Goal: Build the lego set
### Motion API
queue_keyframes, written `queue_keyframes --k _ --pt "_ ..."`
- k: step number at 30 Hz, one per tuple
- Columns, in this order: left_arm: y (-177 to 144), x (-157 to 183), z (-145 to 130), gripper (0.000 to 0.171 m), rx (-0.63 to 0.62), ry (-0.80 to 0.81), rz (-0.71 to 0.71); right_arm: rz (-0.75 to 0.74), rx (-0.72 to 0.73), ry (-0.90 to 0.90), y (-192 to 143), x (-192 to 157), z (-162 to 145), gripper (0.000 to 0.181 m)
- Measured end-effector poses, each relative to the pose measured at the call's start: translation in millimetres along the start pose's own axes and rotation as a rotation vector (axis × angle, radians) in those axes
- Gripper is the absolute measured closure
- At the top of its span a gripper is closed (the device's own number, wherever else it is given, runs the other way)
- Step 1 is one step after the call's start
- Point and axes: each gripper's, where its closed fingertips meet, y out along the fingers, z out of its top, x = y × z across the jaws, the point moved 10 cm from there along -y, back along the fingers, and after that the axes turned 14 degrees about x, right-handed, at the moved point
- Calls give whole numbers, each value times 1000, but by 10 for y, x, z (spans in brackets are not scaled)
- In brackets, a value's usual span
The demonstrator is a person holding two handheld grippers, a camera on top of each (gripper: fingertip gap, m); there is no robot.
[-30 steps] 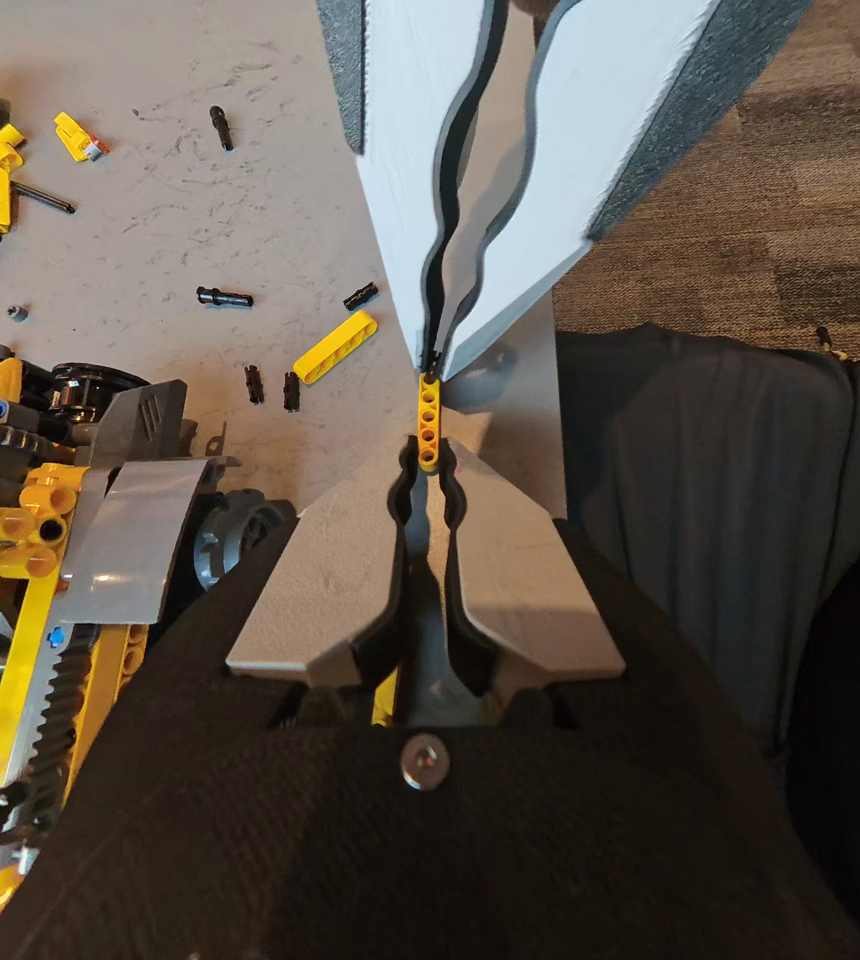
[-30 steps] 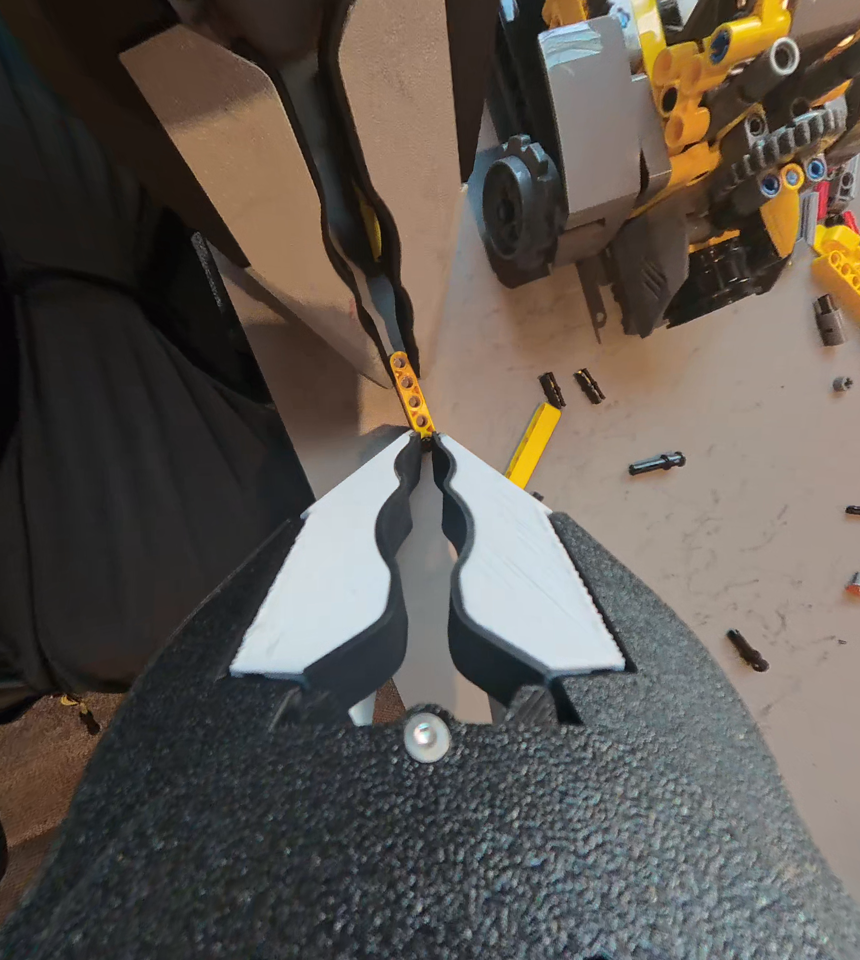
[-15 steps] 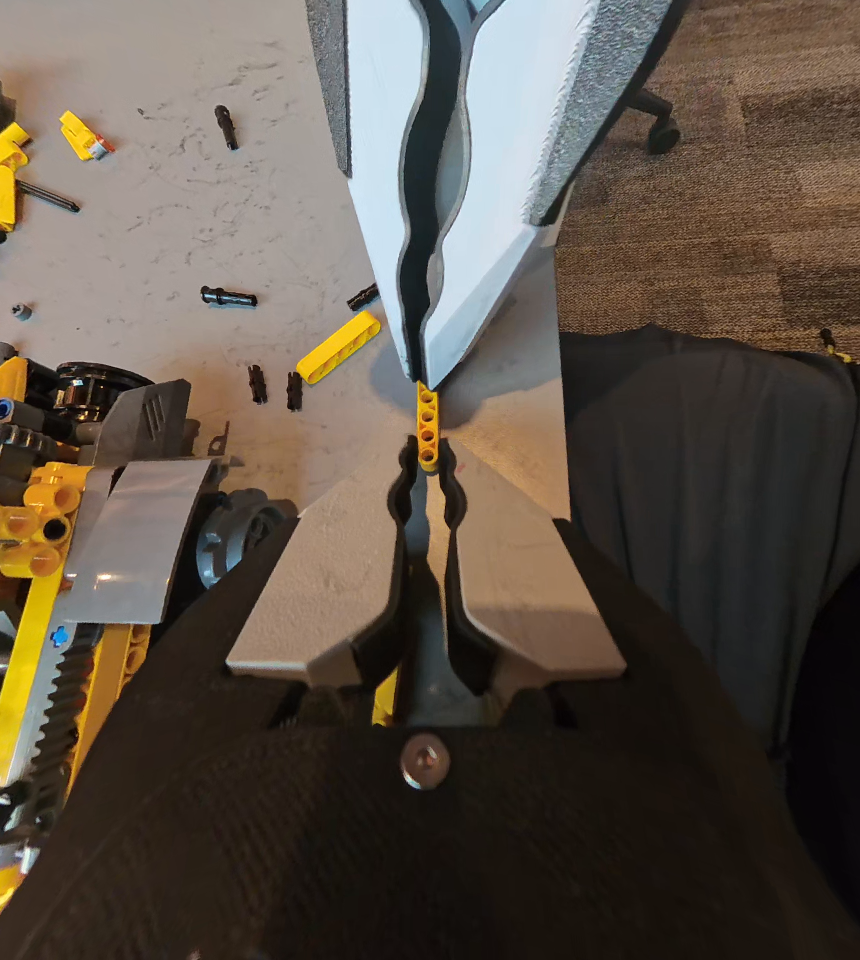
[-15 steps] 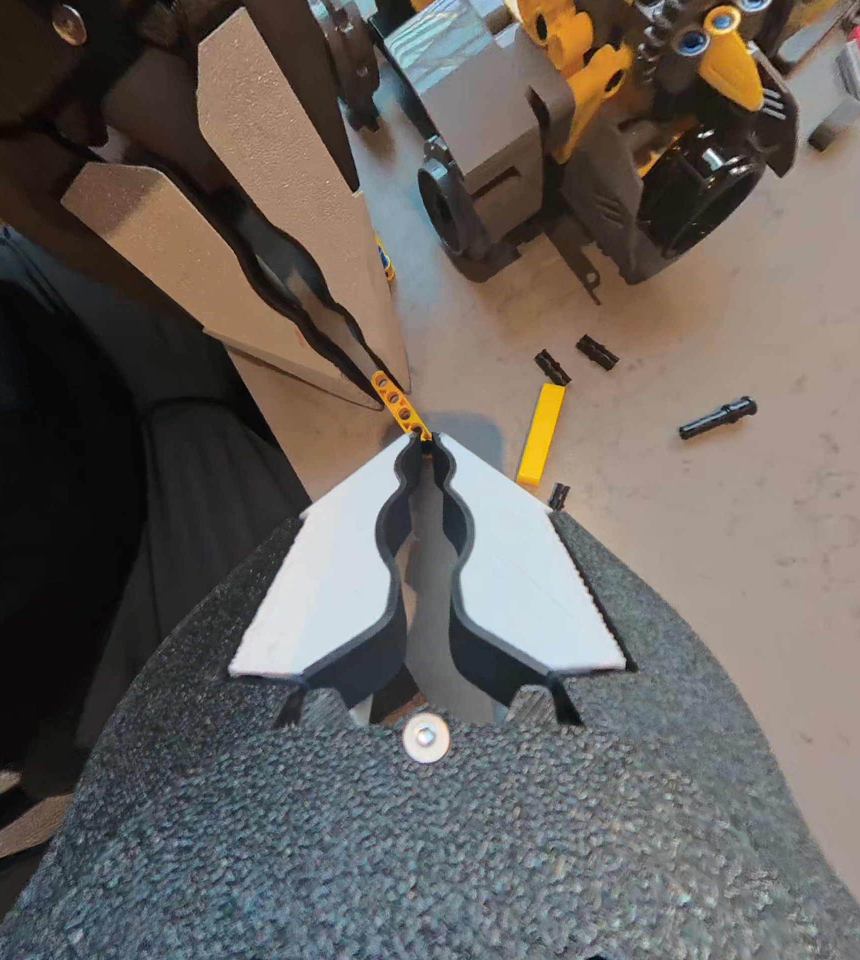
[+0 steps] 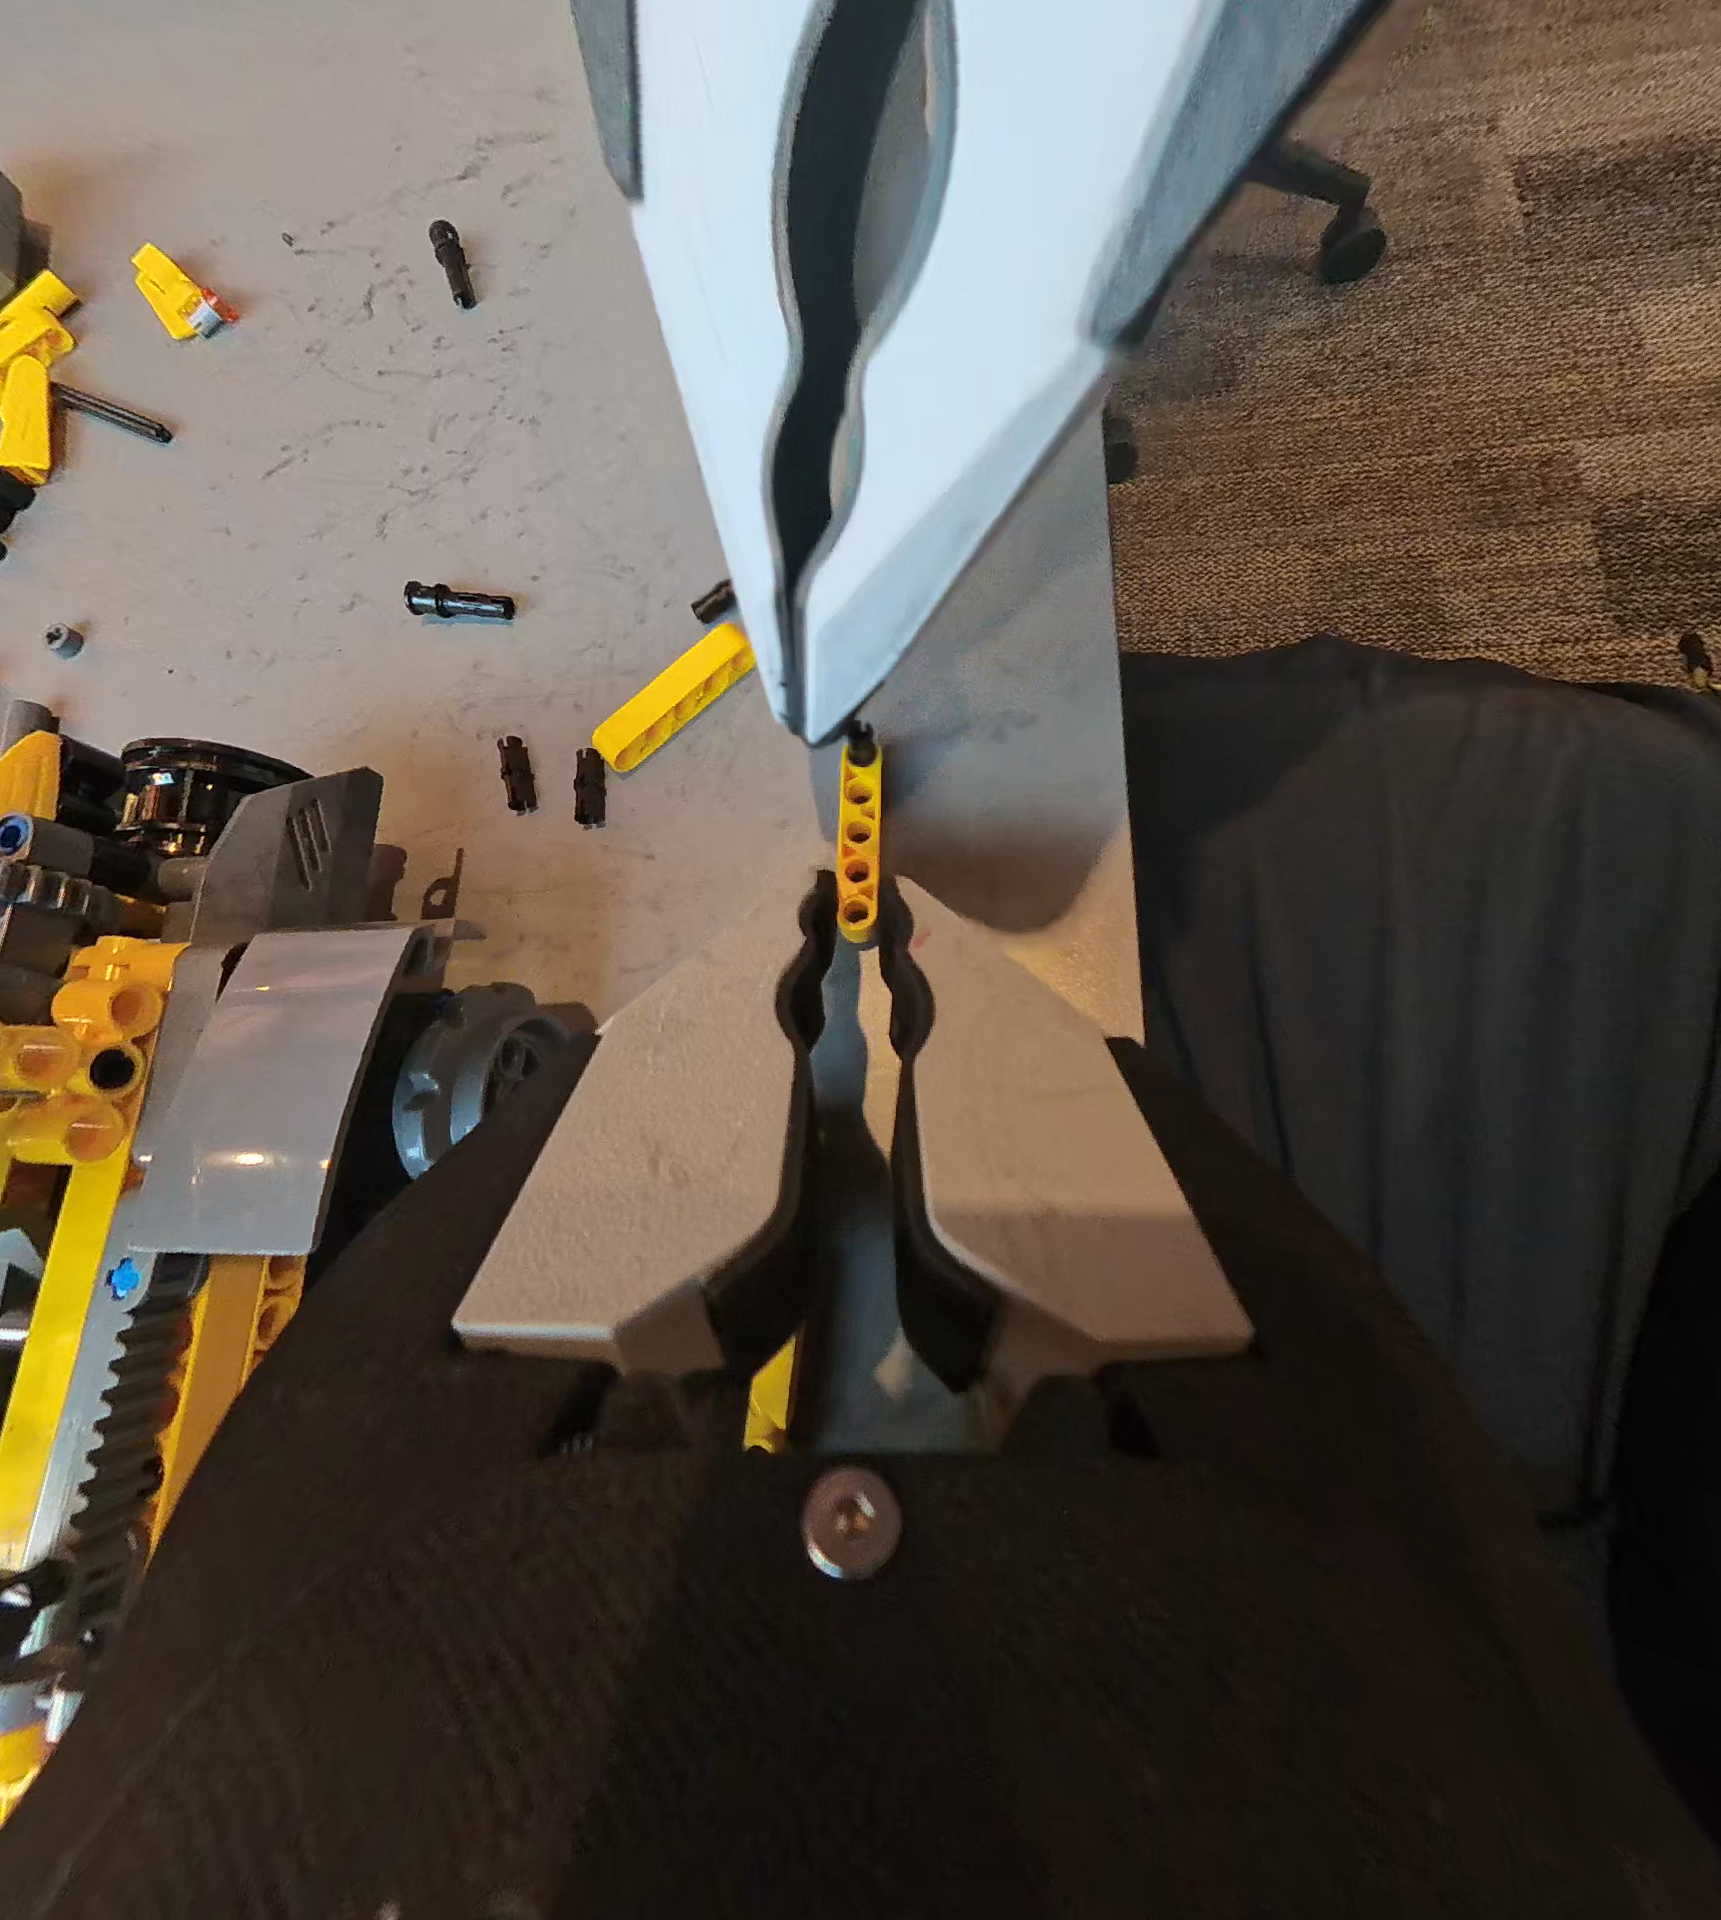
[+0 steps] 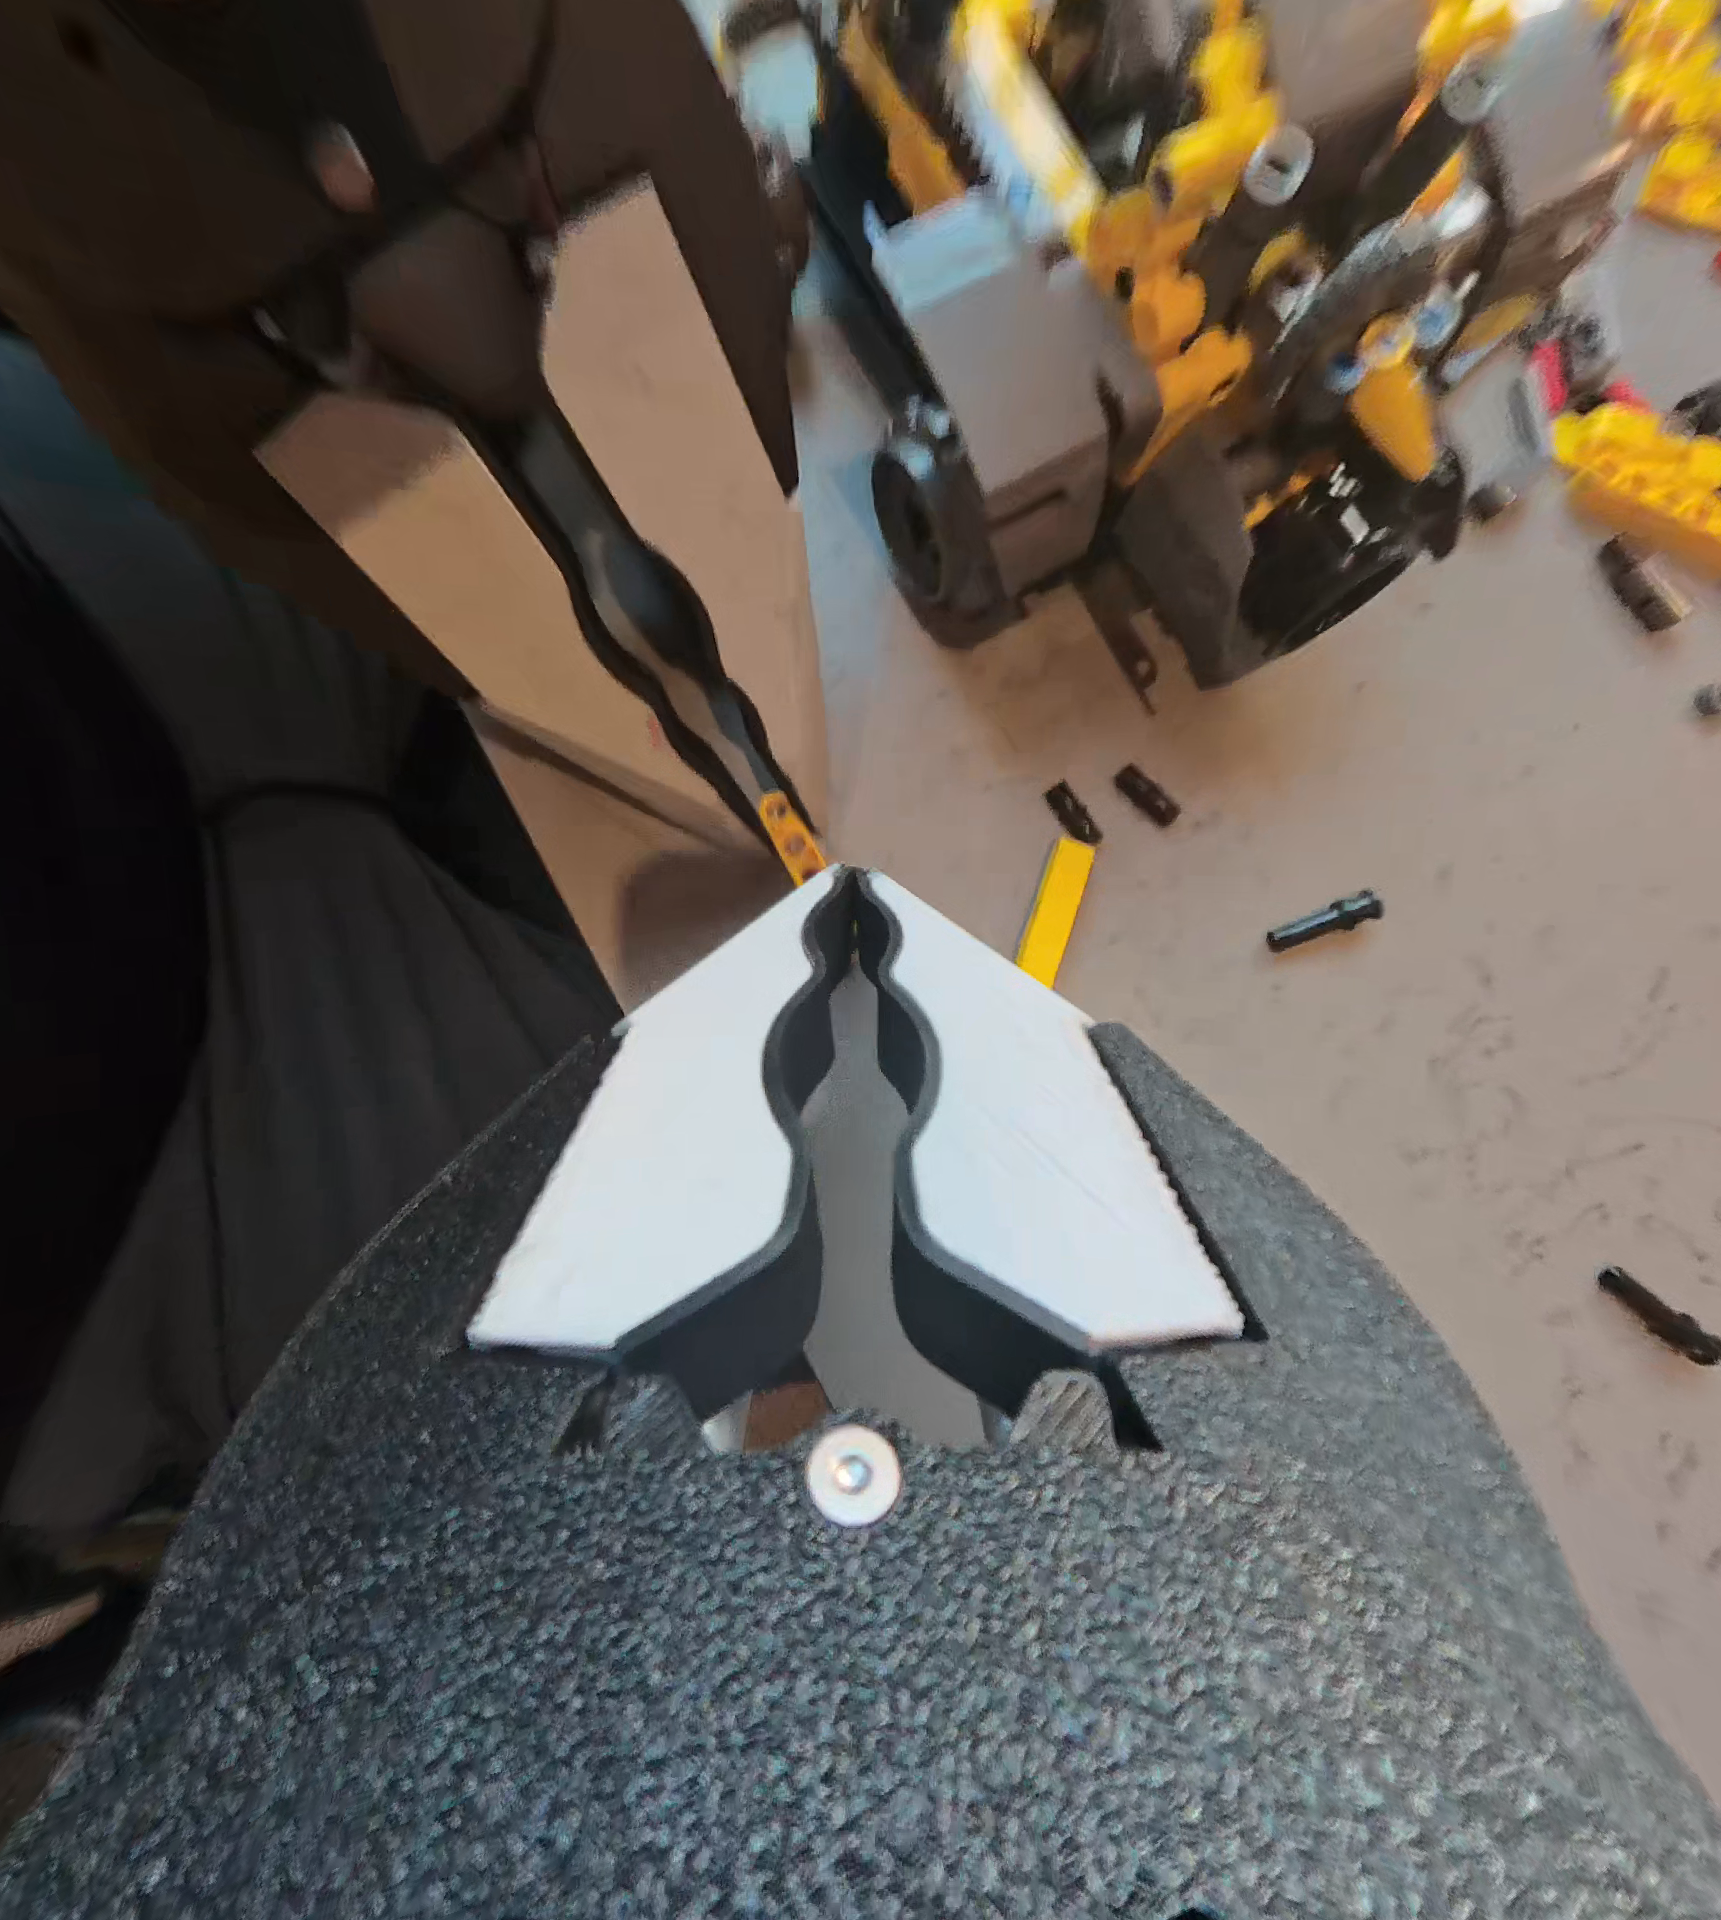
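My left gripper (image 5: 856, 904), with grey fingers, is shut on the near end of a small yellow beam with holes (image 5: 858, 831) and holds it above the table's edge. My right gripper (image 6: 848, 881), with white fingers, is shut. Its tips meet the beam's far end, where they pinch a small black pin (image 5: 862, 732). In the left wrist view the right gripper (image 5: 830, 727) comes down from the top. In the right wrist view the left gripper (image 6: 783, 821) reaches in from the upper left with the beam (image 6: 791, 831). That view is blurred.
A yellow and grey brick-built vehicle (image 5: 108, 1091) stands on the beige table (image 5: 316, 364), also seen in the right wrist view (image 6: 1147, 416). A loose yellow beam (image 5: 674, 696) and black pins (image 5: 459, 601) lie nearby. A person's dark clothing (image 5: 1458, 1039) is beyond the table edge, above carpet.
The right gripper has tilted and come closer over the beam's far end, and its view has swung toward the vehicle. The left gripper has held still with the beam.
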Motion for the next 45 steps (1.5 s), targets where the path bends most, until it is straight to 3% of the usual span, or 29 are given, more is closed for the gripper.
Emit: queue_keyframes --k 6,10,14,20,27,37,45 --pt "-2 0 1 167 3 -2 -9 -26 -14 60 -24 25 -133 181" --pt "-5 -12 2 166 8 -19 -18 -90 179 222 -296 211 -147 173" --pt "-6 -3 1 166 5 -7 -15 -161 130 277 -416 386 -382 162" --pt "-8 -2 0 163 5 -8 -19 -154 68 247 -229 392 -487 158" --pt "-4 1 -3 156 0 -3 -18 -121 68 235 -100 418 -482 176" --pt "-14 -10 -2 144 9 -10 -10 -127 152 231 -258 258 -306 177" --pt "-123 -10 36 139 119 0 20 -82 165 199 -210 34 -160 177"
